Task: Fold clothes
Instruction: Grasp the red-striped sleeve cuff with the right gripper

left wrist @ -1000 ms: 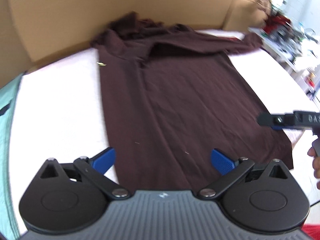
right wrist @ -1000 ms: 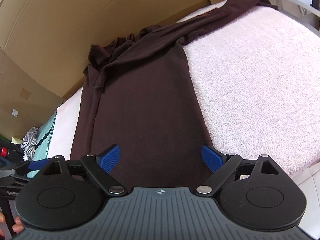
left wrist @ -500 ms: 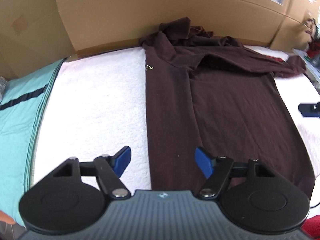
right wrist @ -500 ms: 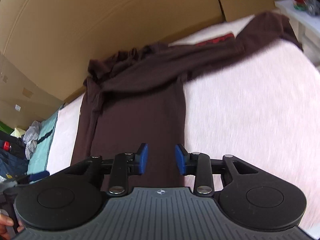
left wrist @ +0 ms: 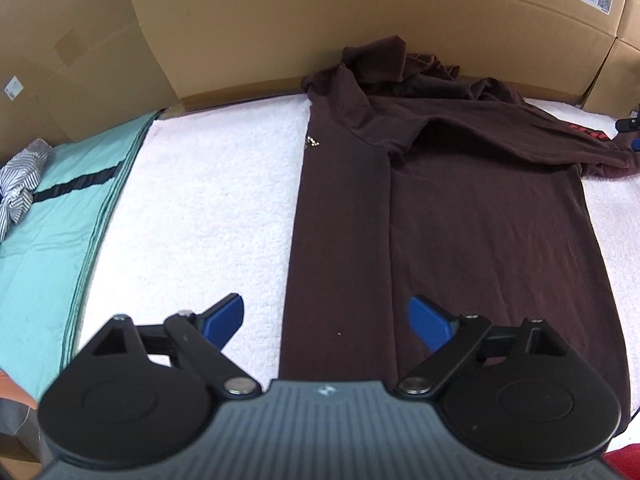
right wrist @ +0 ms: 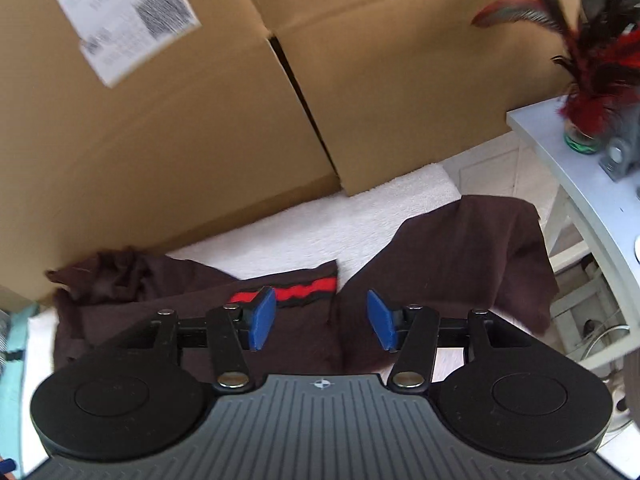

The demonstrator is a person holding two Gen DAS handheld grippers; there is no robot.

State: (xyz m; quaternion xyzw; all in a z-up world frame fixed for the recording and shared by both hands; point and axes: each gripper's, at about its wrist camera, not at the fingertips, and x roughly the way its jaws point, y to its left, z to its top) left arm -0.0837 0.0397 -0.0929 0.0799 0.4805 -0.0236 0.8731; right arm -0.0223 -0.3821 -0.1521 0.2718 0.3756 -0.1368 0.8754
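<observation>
A dark brown long-sleeved shirt lies flat on a white fleecy cover, its left side folded in and one sleeve stretched to the right. My left gripper hovers over the shirt's lower left edge, its jaws opening with nothing between them. My right gripper hangs above the sleeve's end, close to a red-and-black striped cuff. Its jaws are opening too and no cloth is pinched. The right gripper's tip shows at the far right of the left wrist view.
Tall cardboard boxes wall the far side of the bed. A turquoise sheet and a striped garment lie at the left. A pale table with a feather ornament stands right of the bed.
My right gripper swept far to the right, from the shirt's hem to the sleeve end, narrowing and then widening. The left gripper shifted toward the shirt's left edge and turned.
</observation>
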